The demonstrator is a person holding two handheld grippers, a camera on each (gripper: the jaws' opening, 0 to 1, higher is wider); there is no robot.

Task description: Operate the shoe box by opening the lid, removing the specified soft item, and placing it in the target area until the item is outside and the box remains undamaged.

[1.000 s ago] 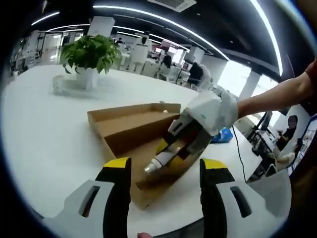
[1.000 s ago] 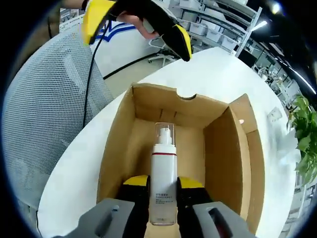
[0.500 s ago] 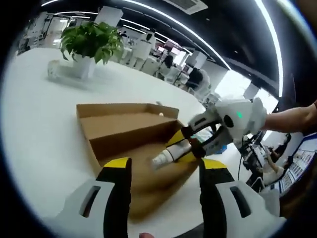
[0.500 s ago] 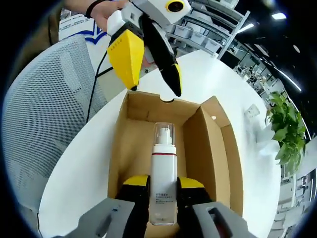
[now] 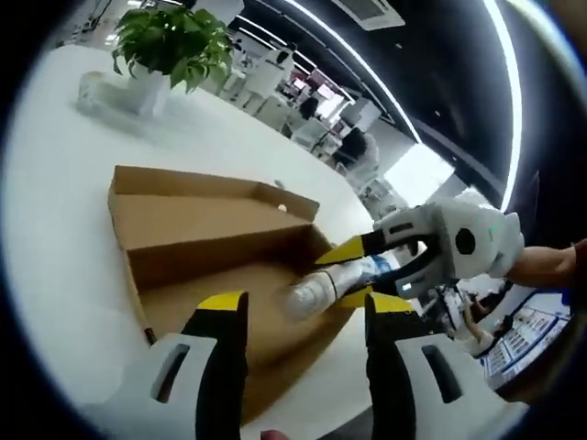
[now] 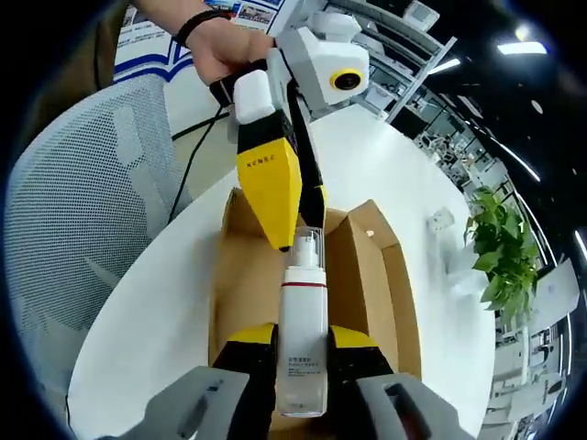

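Now the right gripper [image 6: 301, 353] with jaws squeezed on the white pump bottle [image 6: 302, 339], bottle lifted above the open brown shoe box [image 6: 234, 275] on the white tabletop [image 6: 156, 312], left gripper [image 5: 298, 321] jaws apart over the box, green plant [image 5: 170, 37] beyond the box

We count one open brown cardboard shoe box [image 6: 240, 284], one white pump bottle with a clear cap and a red band [image 6: 302, 321], one round white desk [image 5: 64, 211], one green potted plant in a white pot [image 5: 165, 41], one grey mesh office chair [image 6: 87, 238] and two yellow-tipped grippers, the left gripper [image 5: 298, 316] and the right gripper [image 6: 302, 337].
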